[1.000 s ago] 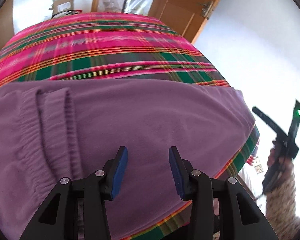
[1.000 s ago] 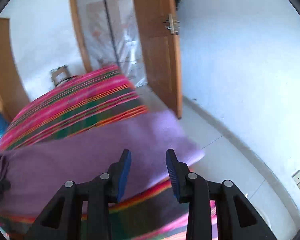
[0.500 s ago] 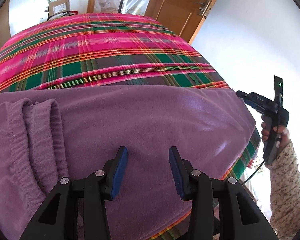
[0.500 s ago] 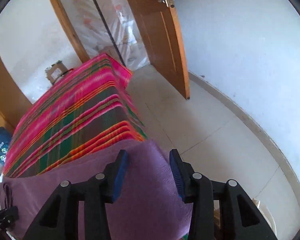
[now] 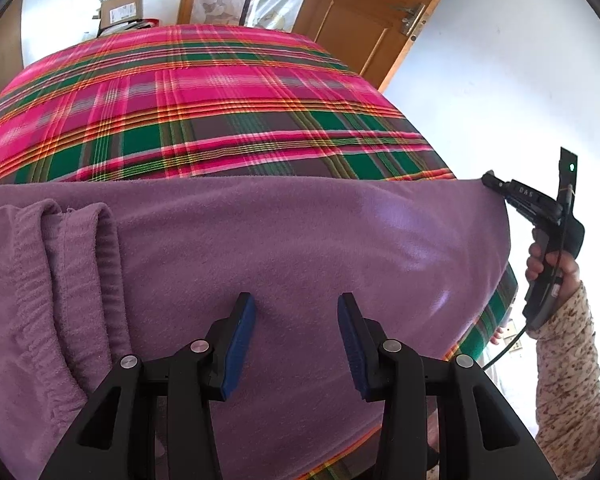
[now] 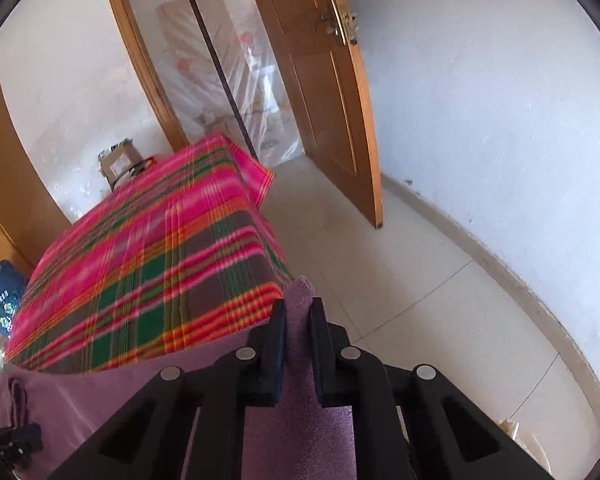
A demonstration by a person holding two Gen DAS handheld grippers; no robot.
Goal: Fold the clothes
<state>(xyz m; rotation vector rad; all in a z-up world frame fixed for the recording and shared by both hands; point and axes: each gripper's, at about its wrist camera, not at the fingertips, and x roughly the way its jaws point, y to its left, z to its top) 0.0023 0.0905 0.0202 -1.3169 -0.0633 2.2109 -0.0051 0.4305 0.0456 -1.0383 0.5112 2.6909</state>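
Left wrist view: a pink-and-green plaid blanket [image 5: 204, 96] covers the bed, with a cardboard box [image 5: 120, 10] beyond its far edge and a wooden door [image 5: 364, 12] ajar past the far right corner. A purple fleece garment [image 5: 280, 248] lies across the bed's near edge, its long axis running left to right; an elastic cuff [image 5: 60, 264] is folded over at the left end, and the right end reaches the bed's right edge. The left gripper [image 5: 296, 332] hovers over the middle of the fleece, jaws apart with nothing between them. At the right edge, the right gripper [image 5: 496, 186], held in a hand [image 5: 556, 268] with a floral sleeve, meets the garment's far right corner.

Right wrist view: the door [image 6: 320, 88] stands open onto a plastic-draped room, with bare tiled floor [image 6: 412, 292] beside the bed and a blue bag [image 6: 2, 300] at left. The right gripper [image 6: 298, 320] is clamped on the purple corner [image 6: 300, 292], which pokes out beyond the fingertips. The fabric runs back to the left along the near edge of the blanket [image 6: 152, 264].
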